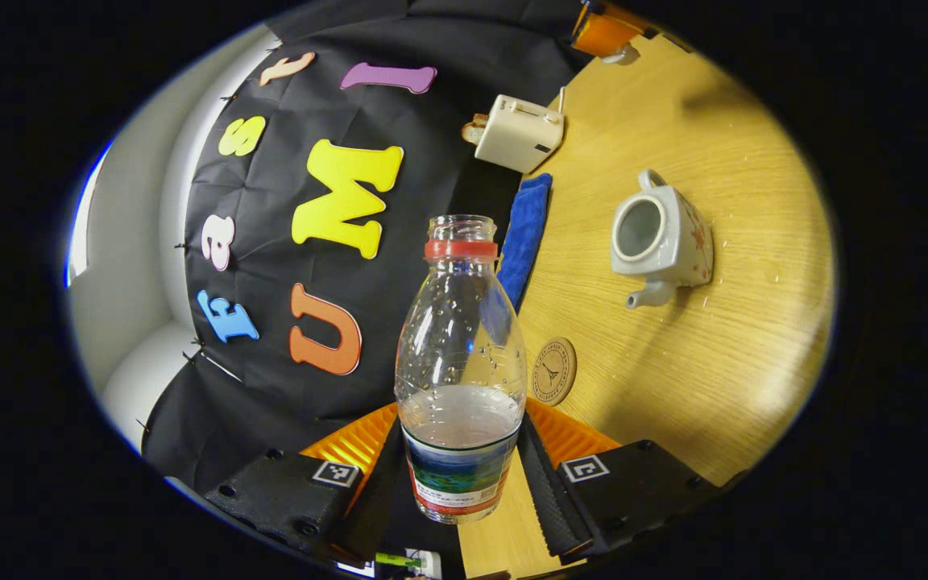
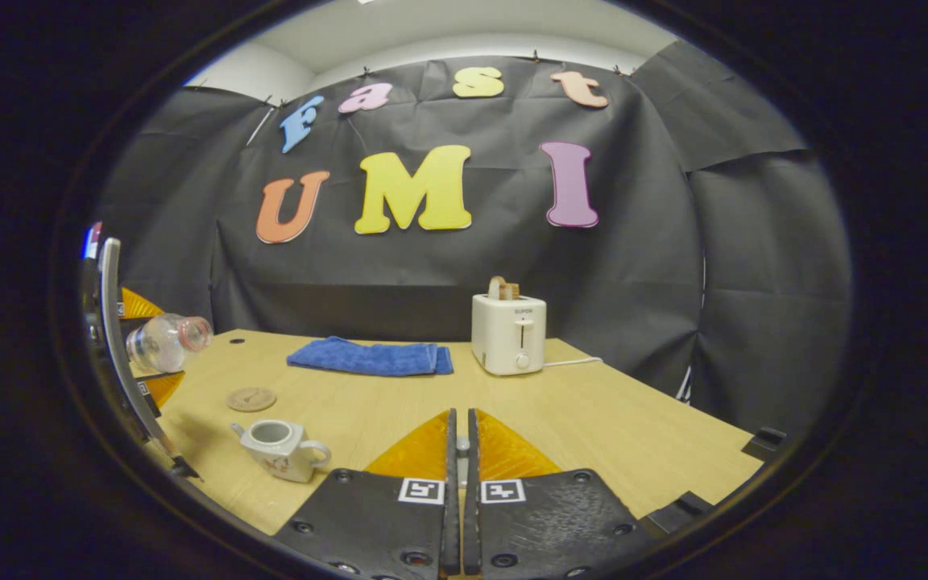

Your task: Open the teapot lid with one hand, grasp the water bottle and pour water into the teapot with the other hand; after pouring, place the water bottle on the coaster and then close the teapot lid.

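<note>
Teapot (image 1: pixel 661 242) stands on the wooden table (image 1: pixel 722 370) with its mouth uncovered, so the lid-opening step reads as done; the lid itself cannot be made out clearly, though something small and pale sits pinched between the closed fingers of the right gripper (image 2: pixel 460 451), and that may be it. From the right gripper view the teapot sits low and to the left of that gripper, spout pointing away from the toaster (image 2: pixel 509 333).

Water bottle (image 1: pixel 461 370), uncapped and with water low in its body, is clamped at the label between both fingers of the left gripper (image 1: pixel 464 475). It is held off the table and tilted well over, its neck toward the teapot side but well apart from the teapot's mouth. Whether pouring has happened cannot be told; scattered droplets on the table near the teapot suggest it may have.

Coaster (image 1: pixel 553 370) lies bare, near the teapot, between it and the bottle. A folded blue cloth (image 2: pixel 370 357) lies beyond the coaster, with the toaster at its far end.

Outstanding, as judged: bottle onto coaster, then lid back on the teapot.
</note>
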Motion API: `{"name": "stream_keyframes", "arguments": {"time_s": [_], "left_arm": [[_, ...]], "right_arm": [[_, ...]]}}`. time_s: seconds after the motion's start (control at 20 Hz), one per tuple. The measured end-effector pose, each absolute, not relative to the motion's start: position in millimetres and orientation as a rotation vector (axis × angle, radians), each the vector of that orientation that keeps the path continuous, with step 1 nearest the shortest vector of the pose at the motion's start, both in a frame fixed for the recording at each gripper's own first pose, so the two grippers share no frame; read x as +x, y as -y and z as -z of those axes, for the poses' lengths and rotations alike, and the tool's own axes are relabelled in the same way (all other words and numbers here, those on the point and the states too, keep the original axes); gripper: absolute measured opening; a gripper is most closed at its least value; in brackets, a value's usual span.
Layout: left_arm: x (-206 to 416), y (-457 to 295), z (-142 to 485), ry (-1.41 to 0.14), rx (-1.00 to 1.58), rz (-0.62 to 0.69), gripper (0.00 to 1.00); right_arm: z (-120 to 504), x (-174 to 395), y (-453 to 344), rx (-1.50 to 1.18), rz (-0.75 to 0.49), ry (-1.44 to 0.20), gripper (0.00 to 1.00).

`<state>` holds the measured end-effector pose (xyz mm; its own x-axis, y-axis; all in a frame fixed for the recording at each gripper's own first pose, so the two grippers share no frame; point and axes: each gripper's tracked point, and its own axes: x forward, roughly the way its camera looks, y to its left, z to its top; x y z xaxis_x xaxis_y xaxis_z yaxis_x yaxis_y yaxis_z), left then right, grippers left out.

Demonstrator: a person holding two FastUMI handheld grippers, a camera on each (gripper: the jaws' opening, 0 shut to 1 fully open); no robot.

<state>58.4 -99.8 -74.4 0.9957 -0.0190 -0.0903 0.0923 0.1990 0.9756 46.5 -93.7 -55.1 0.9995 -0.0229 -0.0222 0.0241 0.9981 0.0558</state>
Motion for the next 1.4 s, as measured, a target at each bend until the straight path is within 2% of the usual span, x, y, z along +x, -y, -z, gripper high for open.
{"name": "stream_keyframes", "arguments": {"time_s": [0.2,0.25,0.3,0.5,1.4], "left_arm": [[59,100,80,-0.084,1.476,0.08,0.76],[58,101,82,-0.087,1.508,0.078,0.76],[57,102,84,-0.085,1.546,0.075,0.76],[59,105,89,-0.088,1.676,0.074,0.76],[61,126,74,-0.077,1.928,0.044,0.76]], "right_arm": [[52,44,85,0.083,-0.017,-0.025,0.02],[50,44,88,0.078,-0.01,-0.018,0.05],[49,44,91,0.068,0.001,-0.01,0.02],[47,42,92,0.074,0.001,-0.006,0.02],[41,41,104,0.055,0.04,0.014,0.02]]}}
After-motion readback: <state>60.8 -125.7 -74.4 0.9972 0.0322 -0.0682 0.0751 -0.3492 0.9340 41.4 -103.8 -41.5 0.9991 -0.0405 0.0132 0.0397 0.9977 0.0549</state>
